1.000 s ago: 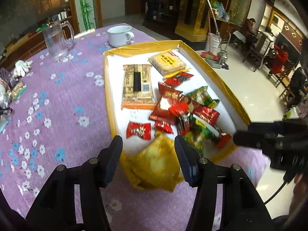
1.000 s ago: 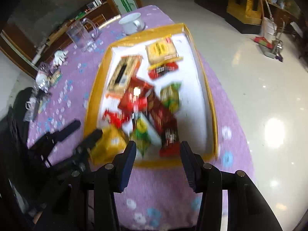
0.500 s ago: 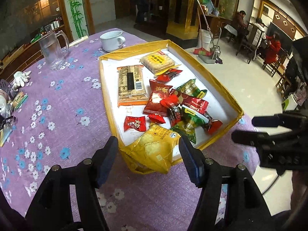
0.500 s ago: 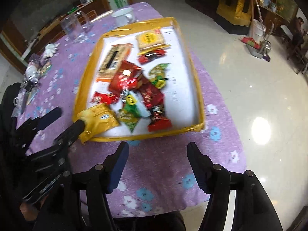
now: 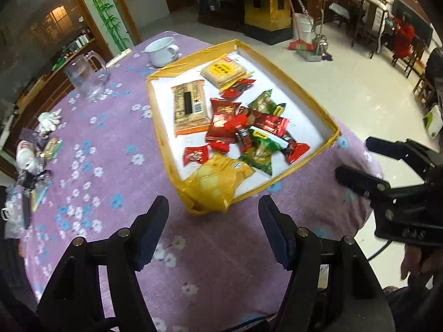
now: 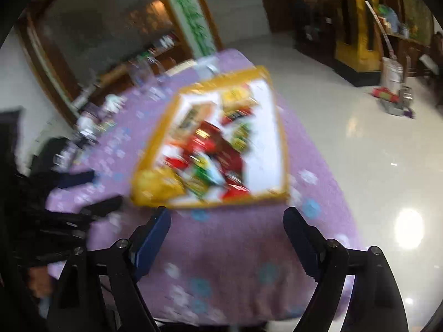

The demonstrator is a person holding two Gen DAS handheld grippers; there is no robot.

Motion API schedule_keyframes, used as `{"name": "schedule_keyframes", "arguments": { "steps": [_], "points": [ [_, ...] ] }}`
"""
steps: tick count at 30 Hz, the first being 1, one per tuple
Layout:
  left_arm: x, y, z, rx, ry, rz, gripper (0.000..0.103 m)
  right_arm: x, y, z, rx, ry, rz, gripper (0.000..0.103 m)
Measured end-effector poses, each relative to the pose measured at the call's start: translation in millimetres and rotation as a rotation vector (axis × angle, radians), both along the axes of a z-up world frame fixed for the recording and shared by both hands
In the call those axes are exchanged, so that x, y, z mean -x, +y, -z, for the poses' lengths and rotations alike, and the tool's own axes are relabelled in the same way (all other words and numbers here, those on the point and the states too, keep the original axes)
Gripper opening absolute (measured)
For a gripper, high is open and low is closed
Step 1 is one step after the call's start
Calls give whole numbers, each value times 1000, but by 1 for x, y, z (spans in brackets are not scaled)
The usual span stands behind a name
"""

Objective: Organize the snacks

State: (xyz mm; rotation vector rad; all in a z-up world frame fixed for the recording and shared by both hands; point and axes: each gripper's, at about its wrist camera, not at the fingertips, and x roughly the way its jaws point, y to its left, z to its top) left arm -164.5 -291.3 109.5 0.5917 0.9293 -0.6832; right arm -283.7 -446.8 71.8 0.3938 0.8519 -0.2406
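A yellow-rimmed white tray point(image 5: 307, 94) on the purple flowered tablecloth holds several snack packs: a brown biscuit pack point(image 5: 189, 108), a round-logo cracker pack point(image 5: 223, 72), and red and green candy packs point(image 5: 249, 132). A yellow pack point(image 5: 214, 181) lies over the tray's near corner. My left gripper point(image 5: 213, 229) is open and empty, just short of that corner. My right gripper point(image 6: 225, 238) is open and empty, back from the tray point(image 6: 279, 193); it also shows at the right of the left wrist view point(image 5: 382, 168). The right wrist view is blurred.
A white cup point(image 5: 160, 51) and a clear glass jug point(image 5: 85, 74) stand beyond the tray. Wrappers and small clutter point(image 5: 36, 155) lie at the table's left edge. The table edge drops to a shiny floor on the right.
Both grippers have pulled back from the tray and stayed open. The yellow pack was between the left fingers and now lies on the tray's near corner, clear of them.
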Motion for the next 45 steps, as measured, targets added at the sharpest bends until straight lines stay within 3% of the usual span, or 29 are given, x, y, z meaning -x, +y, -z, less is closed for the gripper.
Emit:
{"name": "schedule_keyframes", "arguments": {
  "steps": [6, 13, 16, 19, 22, 26, 30, 34, 45],
  "points": [
    [-12, -1, -18, 88, 51, 16, 67, 21, -12, -16, 94, -13, 129, 85],
    [-20, 21, -36, 138, 14, 98, 67, 26, -6, -26, 2, 10, 260, 86],
    [-19, 40, -47, 163, -25, 143, 66, 24, 15, -34, 16, 2, 288, 86],
    [-20, 59, -56, 180, -39, 170, 66, 19, 41, -45, 27, -20, 286, 86],
    [-21, 74, -60, 168, -114, 151, 66, 16, 73, -59, 92, -43, 277, 86],
    [-25, 96, -58, 187, -117, 128, 66, 16, 103, -75, 168, -84, 277, 86],
    [-20, 112, -59, 217, -230, 86, 66, 15, 130, -83, 249, -82, 262, 86],
    [-19, 122, -54, 257, -216, 89, 66, 16, 152, -85, 297, -78, 225, 86],
    [-7, 111, -39, 207, -178, 140, 66, 29, 157, -84, 303, -76, 236, 86]
  ]
}}
